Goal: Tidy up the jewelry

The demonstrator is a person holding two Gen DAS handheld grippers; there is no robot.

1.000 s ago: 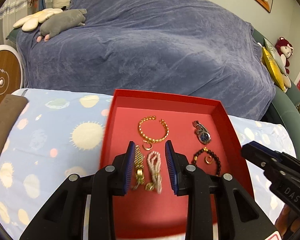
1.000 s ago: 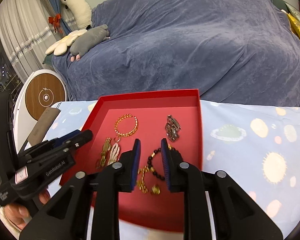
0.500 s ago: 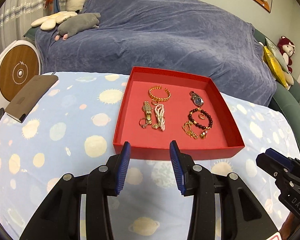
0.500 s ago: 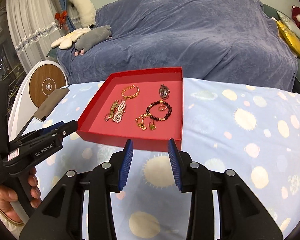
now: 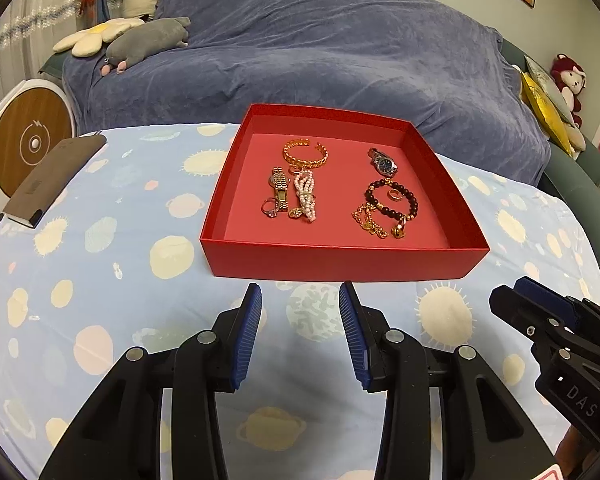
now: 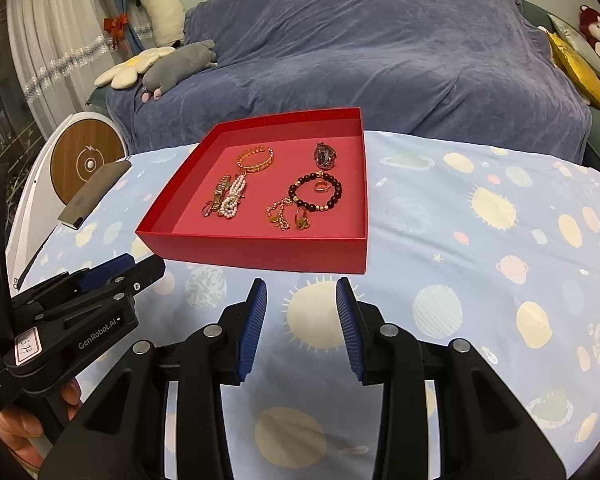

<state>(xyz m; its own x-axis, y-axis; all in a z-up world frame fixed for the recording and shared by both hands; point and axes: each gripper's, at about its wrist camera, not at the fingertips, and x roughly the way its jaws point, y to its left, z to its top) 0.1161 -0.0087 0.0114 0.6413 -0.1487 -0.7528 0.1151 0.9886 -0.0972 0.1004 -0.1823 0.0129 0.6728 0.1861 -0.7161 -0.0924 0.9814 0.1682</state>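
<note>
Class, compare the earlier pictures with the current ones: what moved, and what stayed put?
Both grippers, left gripper and right gripper, drew back from over the red tray to the tablecloth, their fingers opening wider, empty. The jewelry stayed in the tray.

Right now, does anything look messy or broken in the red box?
Nothing stands out. The red box sits flat on the cloth, and the bracelets, watches and rings lie inside it in two neat groups, none spilled over the wall.

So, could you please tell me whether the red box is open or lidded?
Open: the red box has no lid, and the jewelry inside, such as the gold bangle, is fully visible.
</note>
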